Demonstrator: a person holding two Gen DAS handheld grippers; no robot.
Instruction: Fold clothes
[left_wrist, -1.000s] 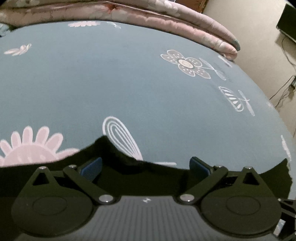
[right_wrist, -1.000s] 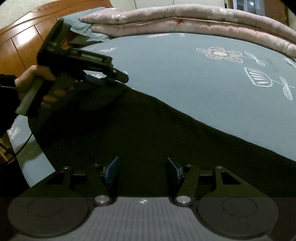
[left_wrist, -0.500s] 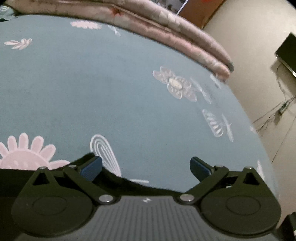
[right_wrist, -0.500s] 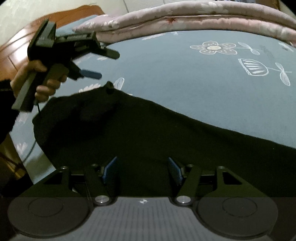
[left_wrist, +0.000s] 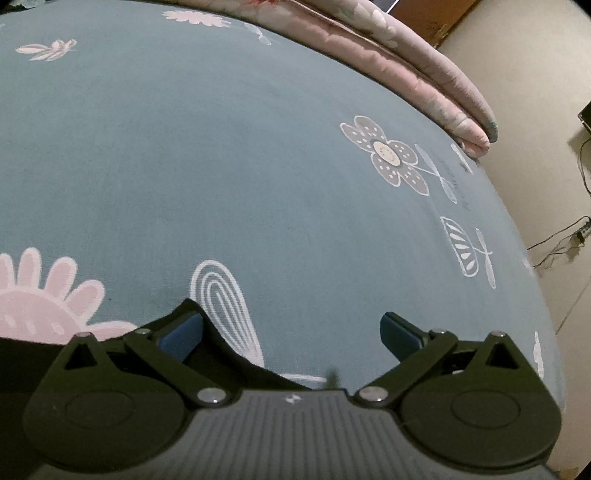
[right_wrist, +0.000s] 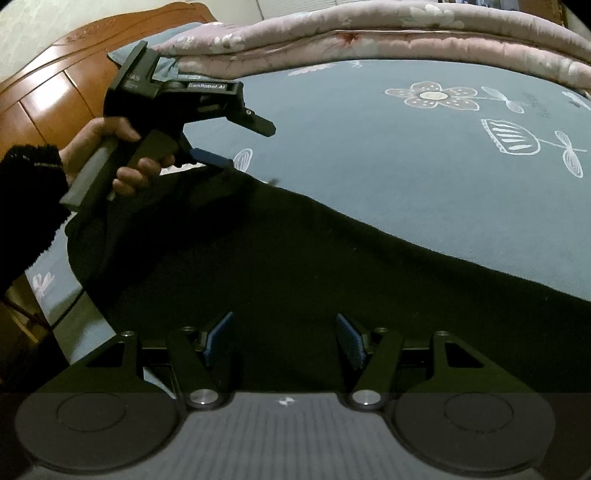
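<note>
Both grippers open; black garment (right_wrist: 295, 266) beneath right gripper (right_wrist: 282, 341) jaws

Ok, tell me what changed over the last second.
A corner of the garment, which stood bunched up between the open fingers of the left gripper, has slipped out and dropped onto the bed. That gripper now hovers open at its edge. The right gripper stays open over the garment, unmoved, and the rest of the garment lies as before.

The left tool (right_wrist: 242, 146), gripped in a bare hand (right_wrist: 110, 155) with a dark sleeve (right_wrist: 26, 206), stands wide open. The right tool (right_wrist: 282, 341) is open too, pointing downward.
</note>
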